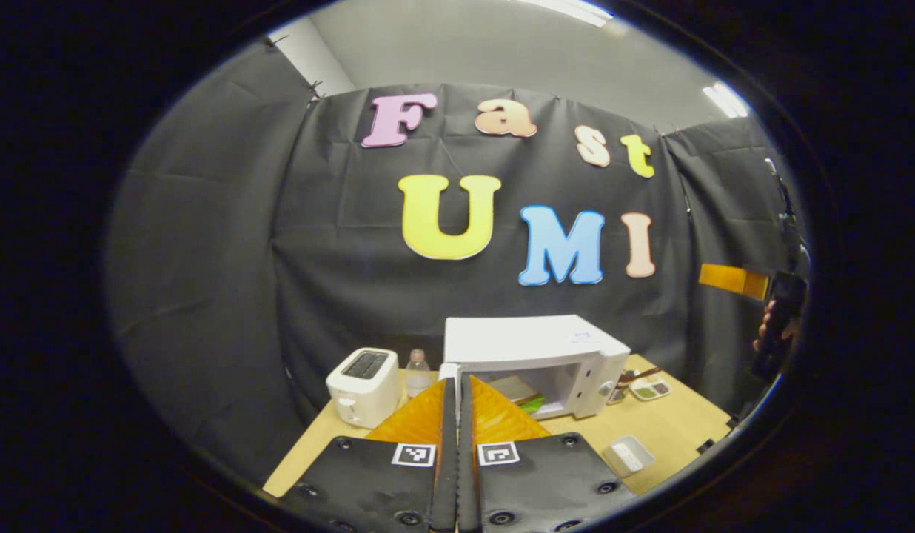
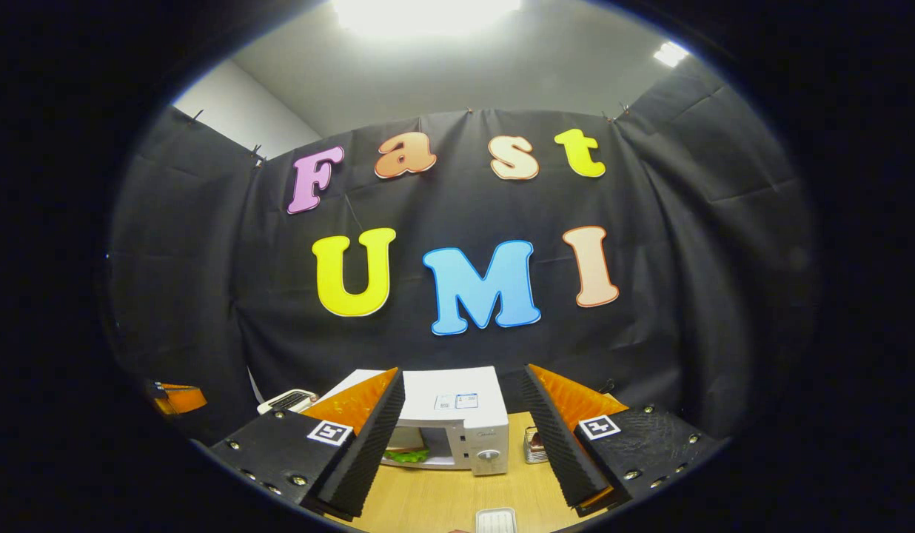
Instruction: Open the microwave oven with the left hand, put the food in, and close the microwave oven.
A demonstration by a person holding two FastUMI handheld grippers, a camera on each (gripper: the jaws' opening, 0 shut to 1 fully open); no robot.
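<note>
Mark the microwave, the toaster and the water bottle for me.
microwave [image 1: 531,339]: left gripper view, on its white top panel.
toaster [image 1: 364,386]: left gripper view, on its white front face below the slot.
water bottle [image 1: 417,374]: left gripper view, on its clear body under the cap.

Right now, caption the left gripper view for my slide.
Left gripper shut, facing the open microwave with food inside.

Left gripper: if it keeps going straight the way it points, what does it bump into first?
Probably the microwave. The left gripper has its fingers closed together, aimed at the left edge of the oven's open front. A bottle stands just left of that line; depth is hard to judge.
</note>
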